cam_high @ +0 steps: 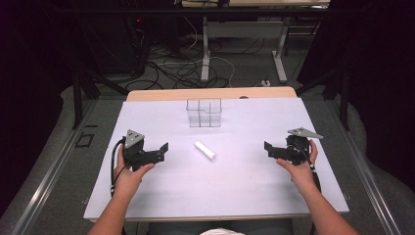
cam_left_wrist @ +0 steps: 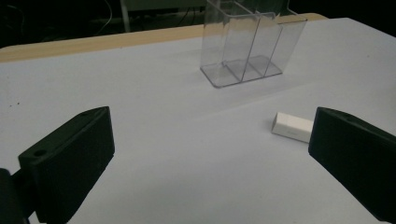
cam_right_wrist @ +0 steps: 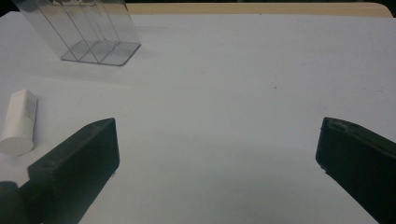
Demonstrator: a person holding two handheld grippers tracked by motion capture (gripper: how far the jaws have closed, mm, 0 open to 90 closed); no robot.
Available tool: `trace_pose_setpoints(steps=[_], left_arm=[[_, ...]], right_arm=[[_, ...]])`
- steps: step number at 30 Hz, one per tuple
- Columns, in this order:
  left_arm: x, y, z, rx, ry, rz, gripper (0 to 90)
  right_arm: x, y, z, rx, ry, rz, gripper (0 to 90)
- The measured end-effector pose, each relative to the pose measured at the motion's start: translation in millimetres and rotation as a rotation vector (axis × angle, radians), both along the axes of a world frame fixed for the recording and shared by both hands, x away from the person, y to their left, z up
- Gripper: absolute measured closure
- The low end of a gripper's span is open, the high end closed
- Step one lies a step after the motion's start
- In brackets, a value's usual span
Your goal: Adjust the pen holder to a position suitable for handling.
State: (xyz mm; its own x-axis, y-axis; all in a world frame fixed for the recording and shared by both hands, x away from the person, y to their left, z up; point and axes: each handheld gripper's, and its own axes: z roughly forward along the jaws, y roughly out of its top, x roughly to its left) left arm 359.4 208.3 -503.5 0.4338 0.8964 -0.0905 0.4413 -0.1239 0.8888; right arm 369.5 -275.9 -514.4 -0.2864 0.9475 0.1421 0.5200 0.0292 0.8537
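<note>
Both jaws wide, empty: left gripper [cam_high: 157, 152], right gripper [cam_high: 272, 150]. White tube [cam_high: 205, 150] flat between them, clear divided box [cam_high: 204, 113] behind. Best approached square across tube's middle, then closed gently.

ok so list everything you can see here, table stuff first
white tube: 1, white, lying flat mid-table between both grippers
clear divided organiser: 1, transparent, upright at the table's far middle, compartments empty
table: 1, white top with a wooden far edge
cables: several, black and white, on the floor beyond the table
left gripper: 1, black, fingers open, left of the tube
right gripper: 1, black, fingers open, right of the tube
</note>
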Motion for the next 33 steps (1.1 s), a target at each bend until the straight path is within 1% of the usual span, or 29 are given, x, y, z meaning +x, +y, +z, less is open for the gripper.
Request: trace_pose_setpoints(steps=[1,2,3,5,7,8,9,10,11,13,14,15,16,17,18,19,20,21,22,24,25,26,27,28,30,31,32,33], left_arm=[[-0.8,0.3,1.4,0.006,-0.004,-0.003,0.3],[-1.9,-0.4,2.2,-0.005,-0.001,0.000,0.3],[-2.8,-0.5,2.8,-0.007,0.001,0.002,0.3],[-4.3,-0.2,4.6,-0.025,0.007,-0.002,0.3],[-5.1,0.1,6.7,-0.025,-0.002,-0.005,0.3],[-5.4,0.2,7.6,-0.031,-0.005,-0.004,0.3],[-6.1,0.2,8.7,-0.038,-0.006,-0.005,0.3],[-6.5,0.6,9.2,-0.039,-0.013,-0.004,0.3],[-7.0,0.8,9.7,-0.055,-0.014,-0.001,0.3],[-7.6,0.1,10.3,-0.076,-0.007,0.001,0.3],[-8.2,-0.6,10.4,-0.077,-0.002,0.001,0.3],[-9.0,-1.0,10.7,-0.069,0.003,-0.005,0.3],[-9.7,-1.4,10.6,-0.062,-0.003,-0.010,0.3],[-10.6,-1.8,10.4,-0.056,-0.003,-0.013,0.3],[-11.5,-2.3,9.9,-0.057,0.004,-0.015,0.3],[-11.7,-2.3,9.2,-0.061,0.005,-0.013,0.3],[-12.0,-2.2,8.2,-0.072,0.011,-0.010,0.3],[-11.7,-1.8,7.2,-0.078,0.016,-0.011,0.3],[-11.6,-1.6,6.2,-0.079,0.022,-0.007,0.6],[-11.5,-1.0,4.4,-0.079,0.021,0.001,0.8],[-11.6,-0.6,4.0,-0.083,0.019,0.002,0.8],[-11.4,0.2,4.0,-0.079,0.016,0.007,0.8],[-11.4,1.3,4.4,-0.079,0.018,0.009,0.8],[-11.4,2.2,4.6,-0.085,0.016,0.012,0.8],[-11.4,3.3,4.6,-0.092,0.014,0.023,1.0],[-11.5,4.0,4.7,-0.094,0.015,0.026,1.0],[-11.2,5.2,4.5,-0.098,0.017,0.032,1.1],[-11.2,5.2,4.5,-0.098,0.017,0.032,1.1]], right_arm=[[0.0,0.0,0.0,0.000,0.000,0.000,0.0],[-0.2,0.9,1.5,0.018,0.001,-0.004,0.0],[-0.2,0.9,1.5,0.018,0.001,-0.004,0.0],[-0.2,1.6,2.2,0.017,-0.008,-0.006,0.0],[0.4,4.1,3.6,0.014,-0.010,0.001,0.0],[0.9,5.1,4.7,0.003,-0.017,0.001,0.0],[2.8,8.5,8.7,-0.002,-0.015,0.003,0.0],[2.8,8.5,8.7,-0.002,-0.015,0.003,0.0],[3.8,10.0,10.4,-0.005,-0.014,0.007,0.0],[6.6,15.2,15.5,-0.012,-0.004,0.027,0.2],[8.6,18.5,18.5,-0.013,0.010,0.035,0.5],[13.3,25.2,24.5,-0.016,0.006,0.055,0.5],[15.6,28.9,28.0,-0.019,0.009,0.056,0.5],[15.6,28.9,28.0,-0.019,0.009,0.056,0.5],[21.8,36.8,33.7,-0.016,0.012,0.059,1.4],[21.8,36.8,33.7,-0.016,0.012,0.059,1.4],[28.1,44.0,38.9,-0.039,0.009,0.069,4.6],[28.1,44.0,38.9,-0.039,0.009,0.069,4.6],[33.7,52.3,44.5,-0.040,0.021,0.078,6.3],[40.5,59.4,50.4,-0.048,0.026,0.089,7.4],[40.5,59.4,50.4,-0.048,0.026,0.089,7.4],[47.6,66.9,56.4,-0.057,0.015,0.101,10.1],[47.6,66.9,56.4,-0.057,0.015,0.101,10.1],[54.2,73.8,61.8,-0.057,0.014,0.104,12.1],[62.1,79.5,64.3,-0.050,0.033,0.096,14.1],[62.1,79.5,64.3,-0.050,0.033,0.096,14.1],[69.4,84.5,65.4,-0.038,0.064,0.090,14.7],[73.1,86.8,65.4,-0.038,0.069,0.083,14.7]])
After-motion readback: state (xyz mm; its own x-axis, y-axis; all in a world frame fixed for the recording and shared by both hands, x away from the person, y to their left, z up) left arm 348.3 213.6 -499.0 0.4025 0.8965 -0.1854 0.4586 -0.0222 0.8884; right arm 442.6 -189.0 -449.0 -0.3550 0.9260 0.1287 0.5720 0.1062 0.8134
